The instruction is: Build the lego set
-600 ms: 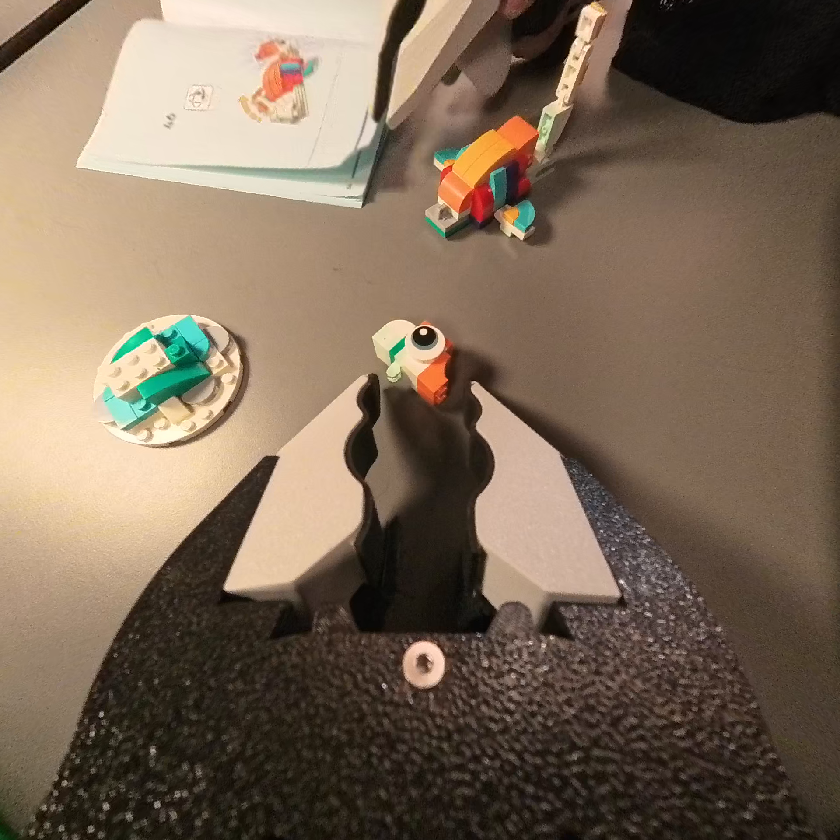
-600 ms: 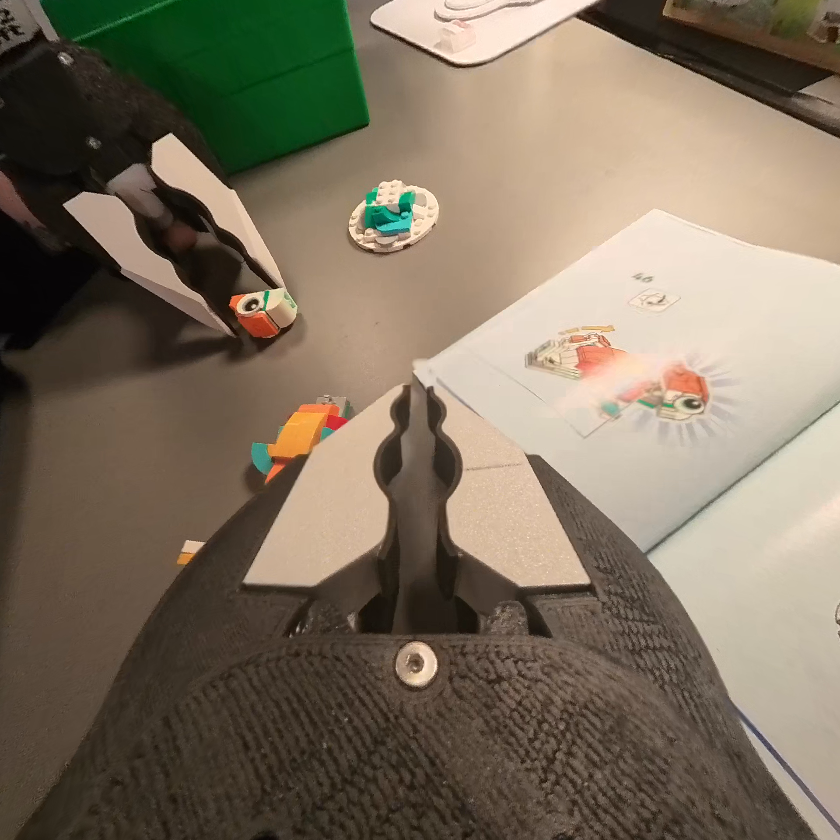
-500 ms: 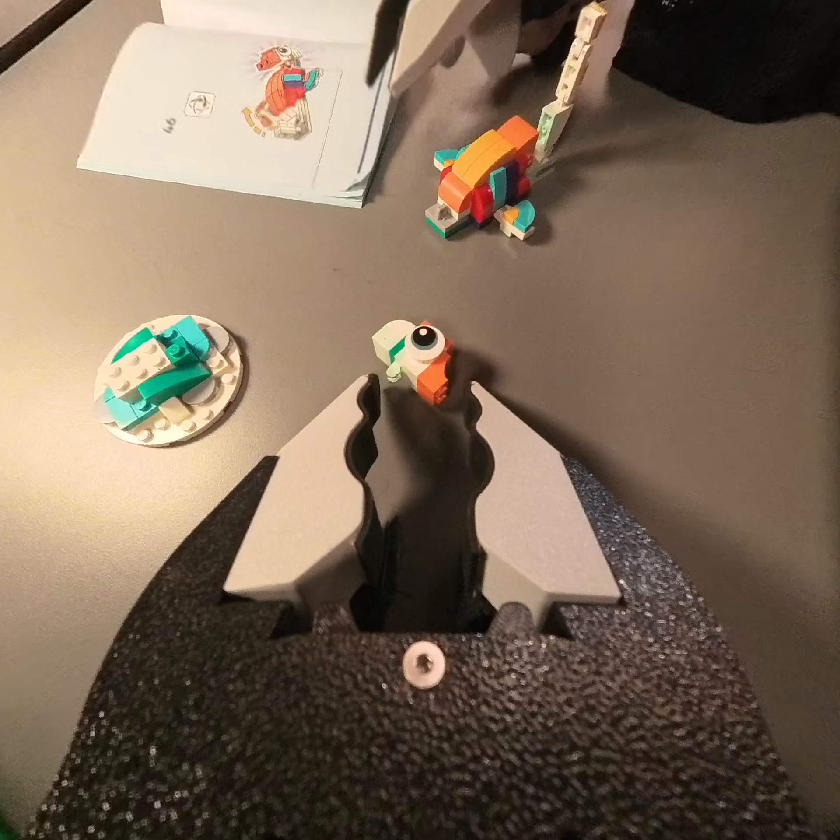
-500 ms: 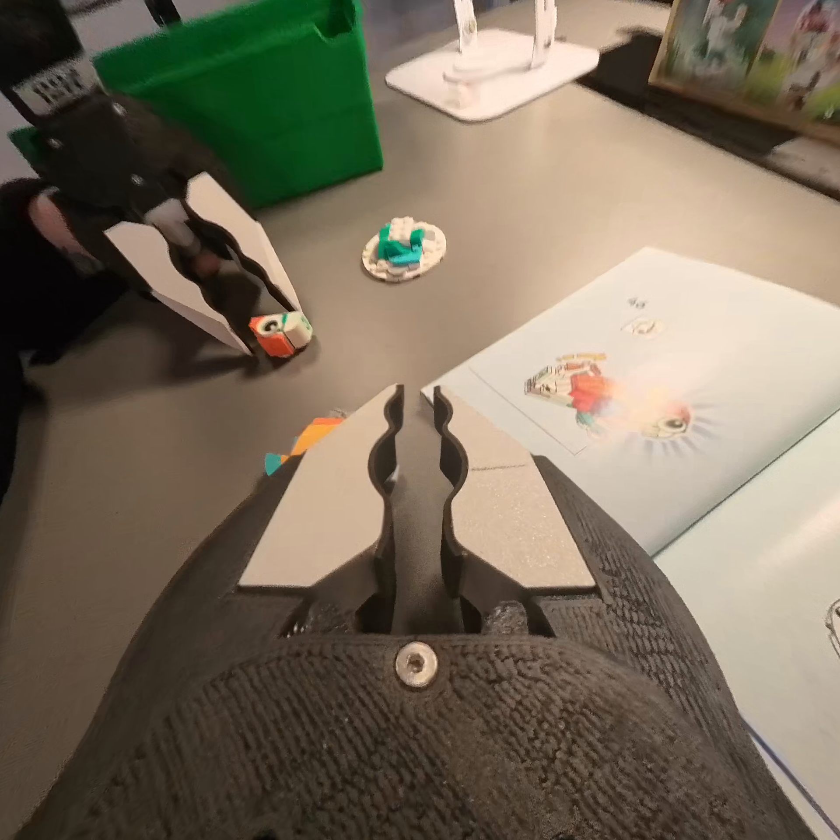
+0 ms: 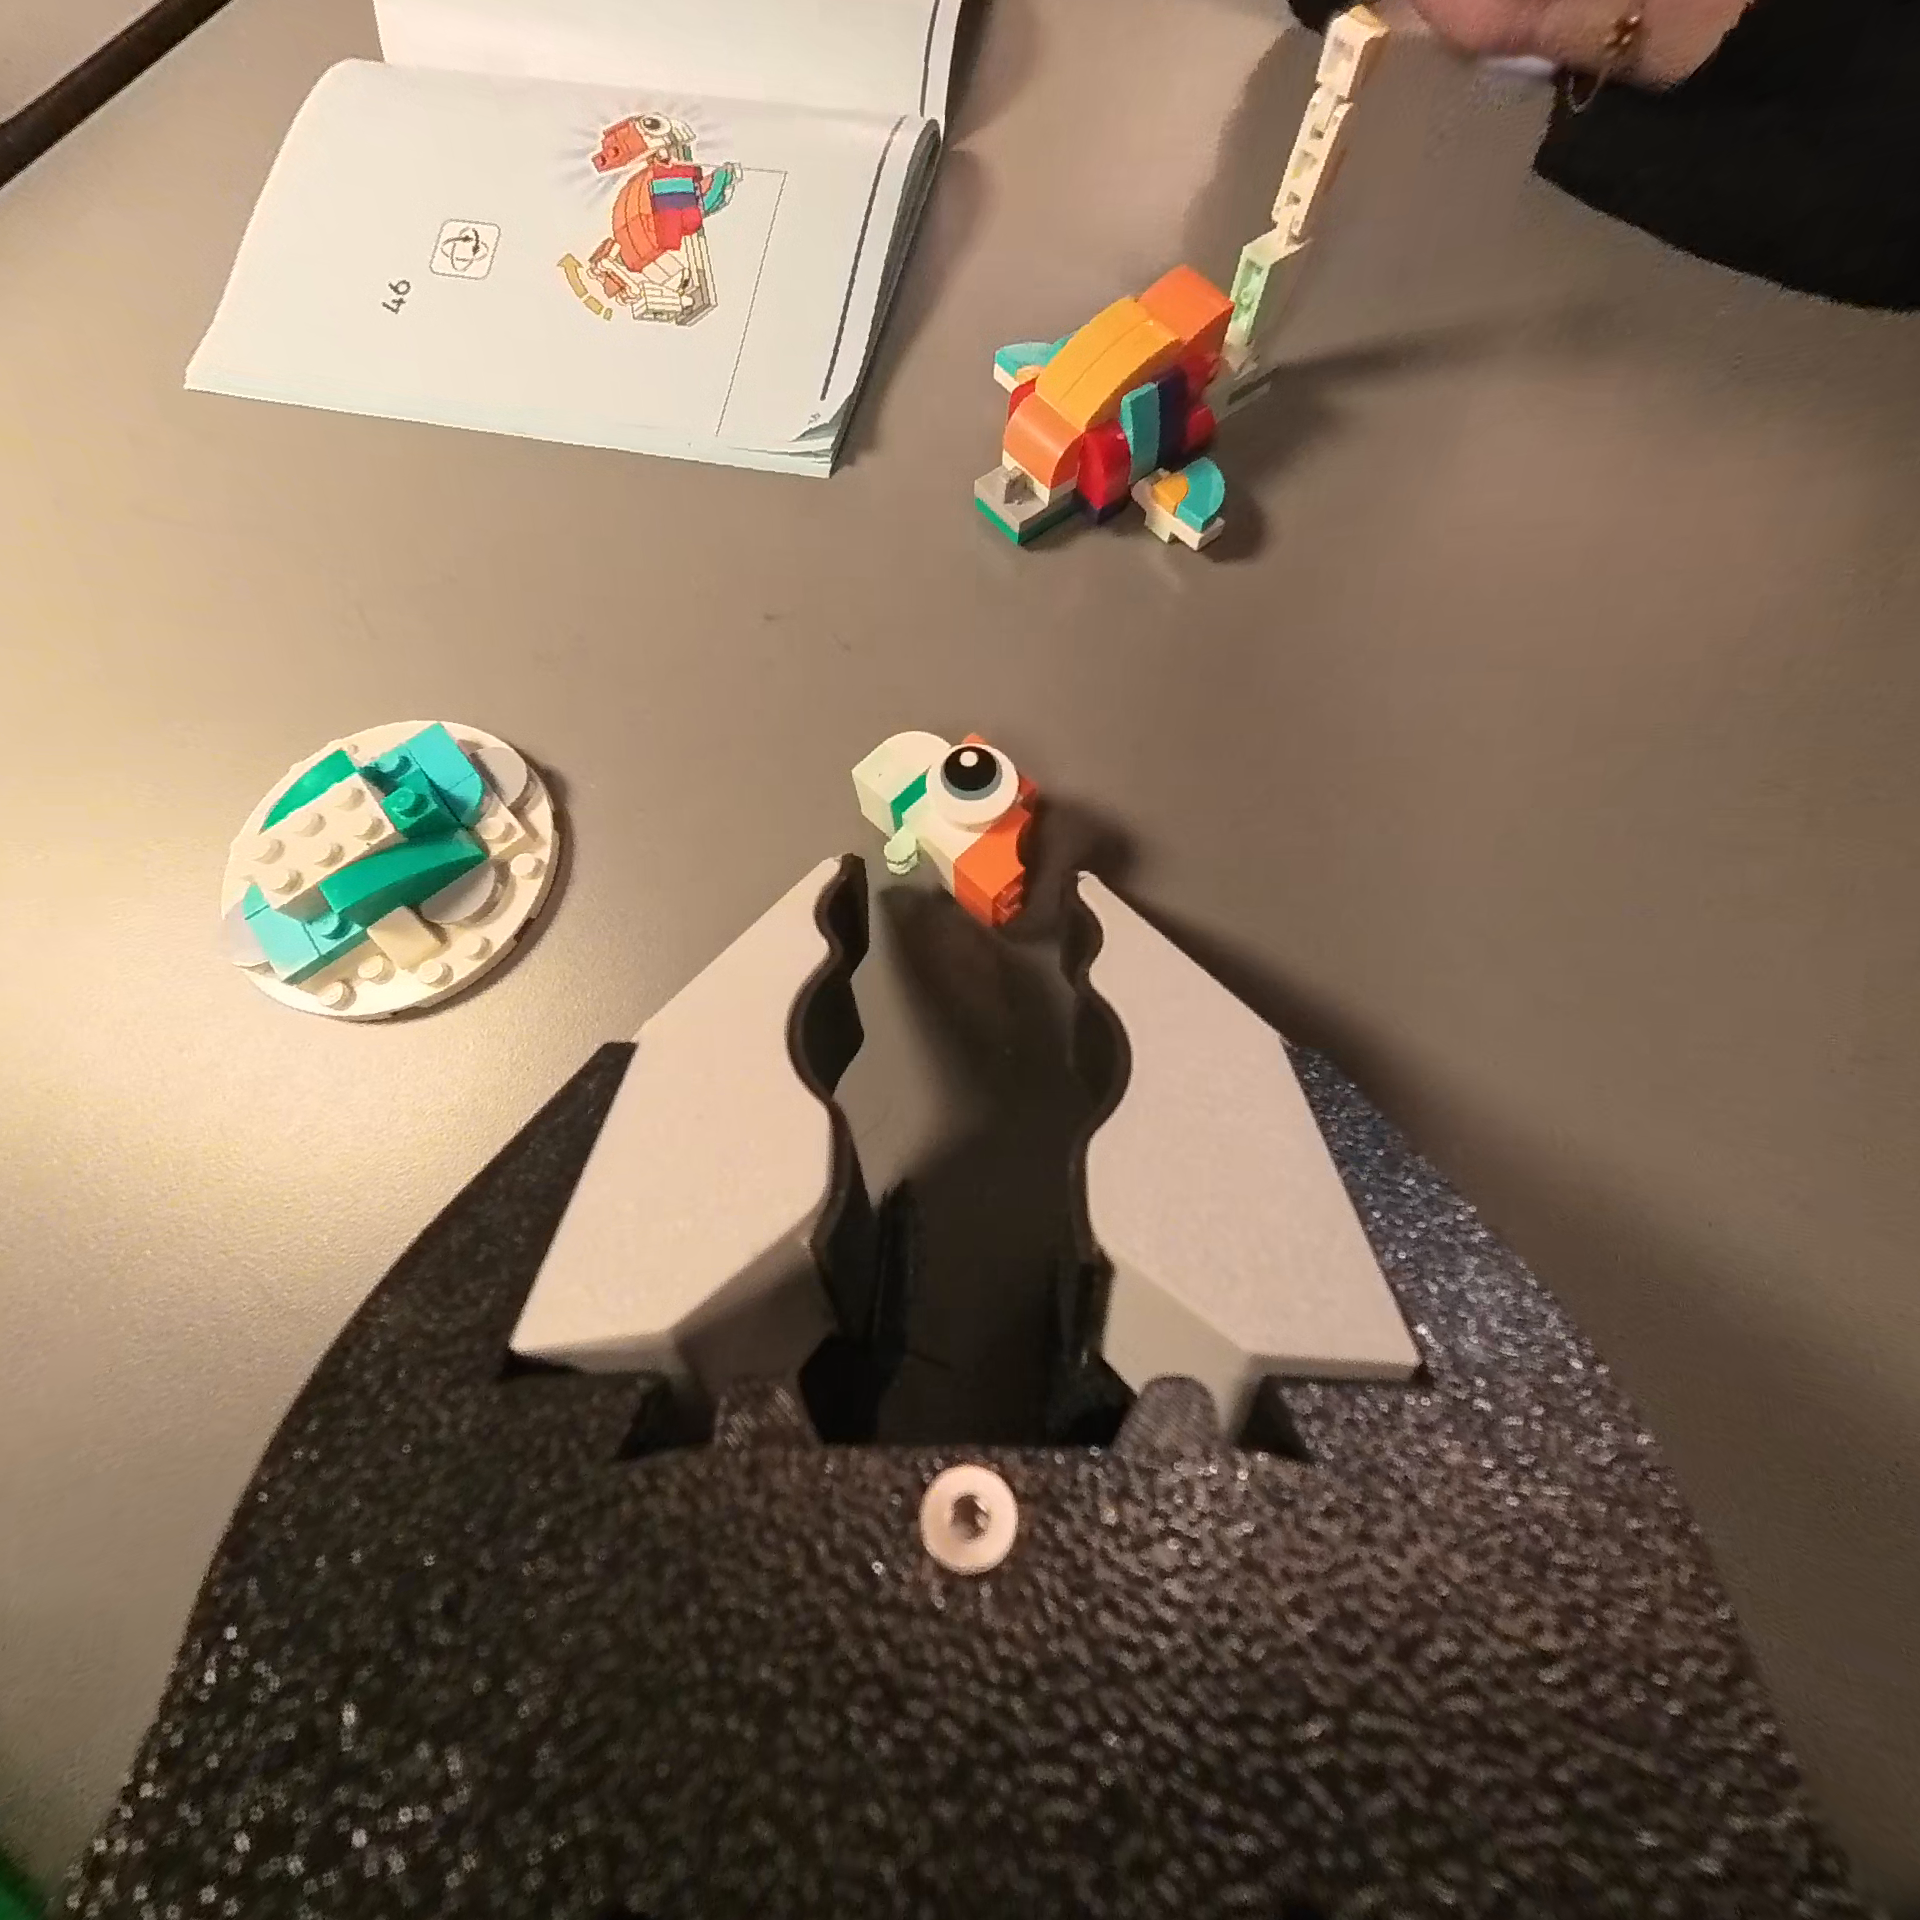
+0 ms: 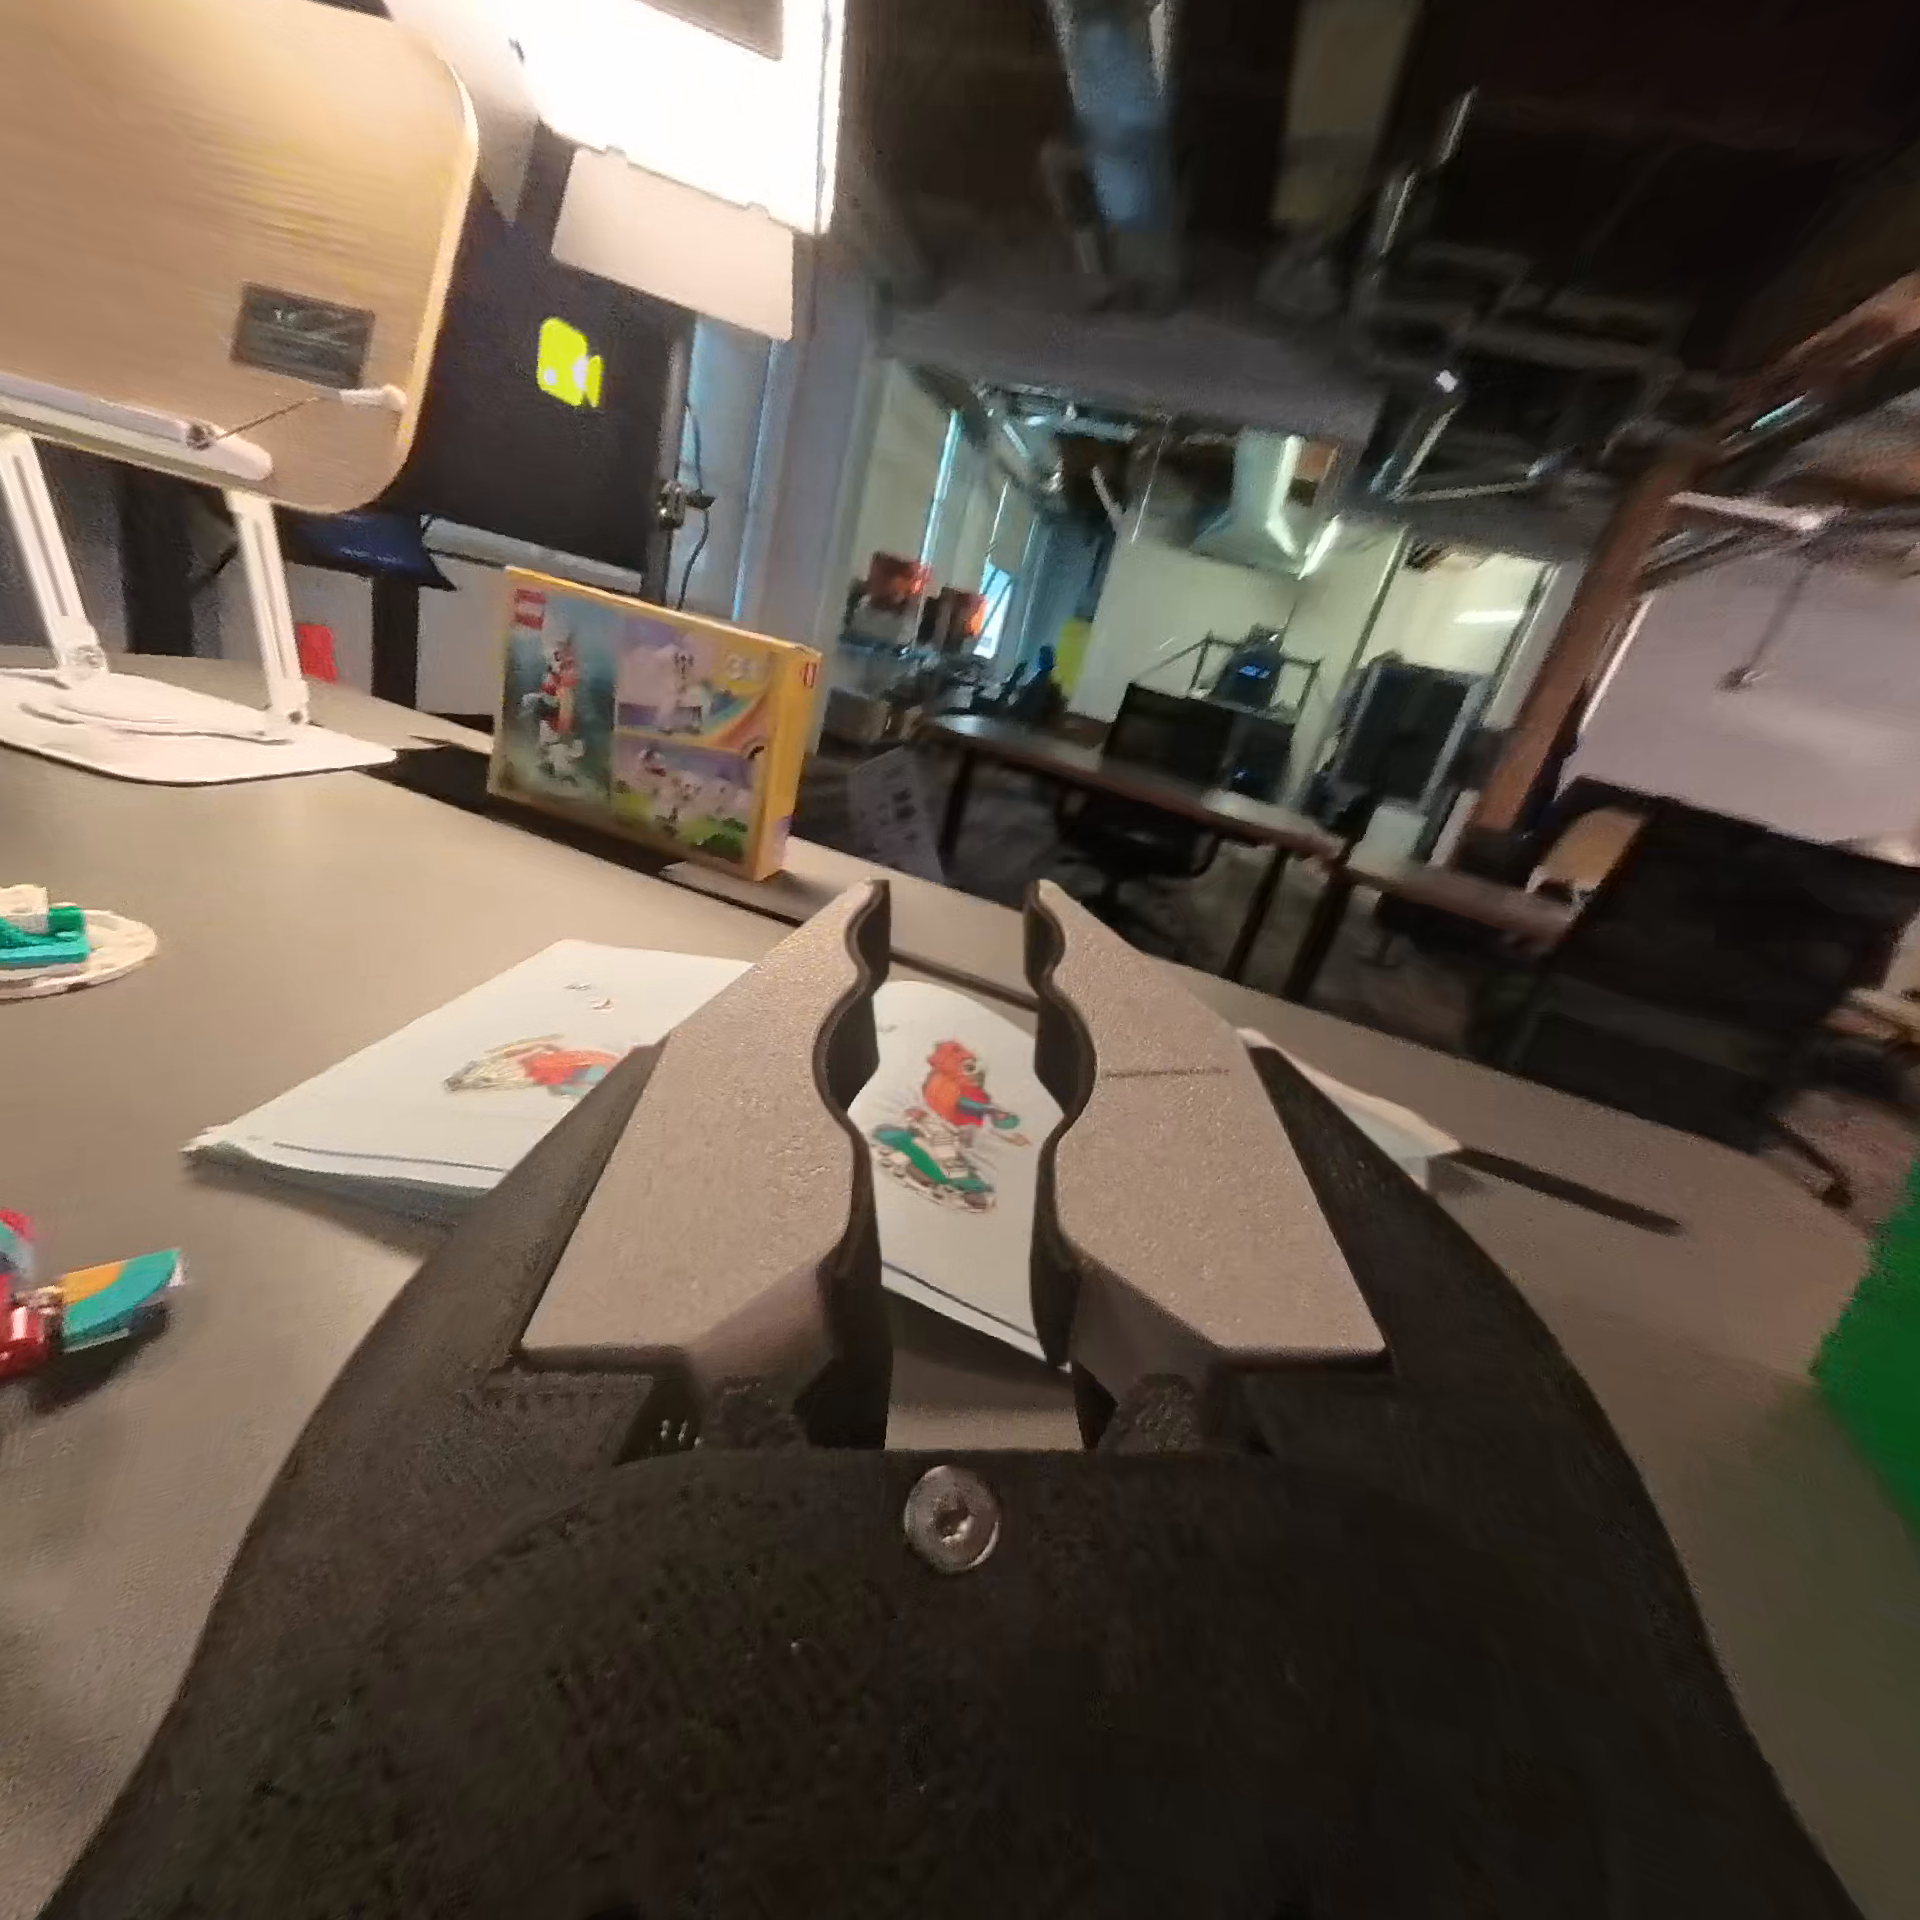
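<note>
My left gripper (image 5: 961, 878) is open, its tips low over the table just short of a small orange, white and mint head piece with a round eye (image 5: 951, 821). An orange, yellow, red and teal body build (image 5: 1117, 416) with a pale upright column lies farther off; its edge shows in the right wrist view (image 6: 83, 1299). A round white plate with teal and white bricks (image 5: 390, 868) sits to the left, also in the right wrist view (image 6: 62, 940). My right gripper (image 6: 956, 904) is open and empty, raised and tilted up over the open instruction booklet (image 6: 436, 1091).
The booklet (image 5: 582, 260) lies open at the back left. A person's hand (image 5: 1507, 42) is at the top of the pale column. A set box (image 6: 649, 727) and a white lamp stand (image 6: 156, 717) are at the table's far side. A green bin edge (image 6: 1881, 1309) is at right. The tips of one gripper are about 30 centimeters away from the tips of the other.
My right gripper let go of the booklet page, opened wider, and swung up to face the room. The page now lies flat. My left gripper has not moved.
</note>
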`<state>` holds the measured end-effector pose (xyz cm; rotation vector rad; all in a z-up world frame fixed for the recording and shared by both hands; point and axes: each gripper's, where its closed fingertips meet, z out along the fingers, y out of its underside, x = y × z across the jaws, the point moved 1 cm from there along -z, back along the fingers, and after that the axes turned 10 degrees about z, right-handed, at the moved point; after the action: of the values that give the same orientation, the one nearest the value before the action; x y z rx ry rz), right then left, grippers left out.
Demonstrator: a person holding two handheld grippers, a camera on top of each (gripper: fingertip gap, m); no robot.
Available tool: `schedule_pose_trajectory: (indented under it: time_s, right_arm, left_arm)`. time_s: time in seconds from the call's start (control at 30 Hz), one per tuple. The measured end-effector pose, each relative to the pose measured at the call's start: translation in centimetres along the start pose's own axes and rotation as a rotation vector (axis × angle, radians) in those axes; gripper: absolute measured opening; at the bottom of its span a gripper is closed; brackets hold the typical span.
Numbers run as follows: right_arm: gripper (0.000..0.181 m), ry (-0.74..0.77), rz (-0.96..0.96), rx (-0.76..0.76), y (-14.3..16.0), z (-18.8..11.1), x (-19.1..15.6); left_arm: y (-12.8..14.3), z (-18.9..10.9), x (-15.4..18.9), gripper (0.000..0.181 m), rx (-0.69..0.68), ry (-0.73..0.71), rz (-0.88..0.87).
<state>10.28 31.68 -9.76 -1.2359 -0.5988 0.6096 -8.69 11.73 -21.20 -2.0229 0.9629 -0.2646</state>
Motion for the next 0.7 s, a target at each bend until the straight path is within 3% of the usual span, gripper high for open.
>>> schedule_pose_trajectory:
  time_s: [0.23, 0.7]
  right_arm:
    - [0.022, -0.035, -0.110, 0.020, 0.1, 0.5, -1.5]
    - [0.017, -0.091, -0.095, 0.028, 0.2, 1.0, -2.4]
  left_arm:
    - [0.0, 0.0, -0.1, 0.036, -0.002, -0.007, -0.007]
    - [0.1, 0.0, -0.2, 0.038, -0.004, -0.010, -0.015]
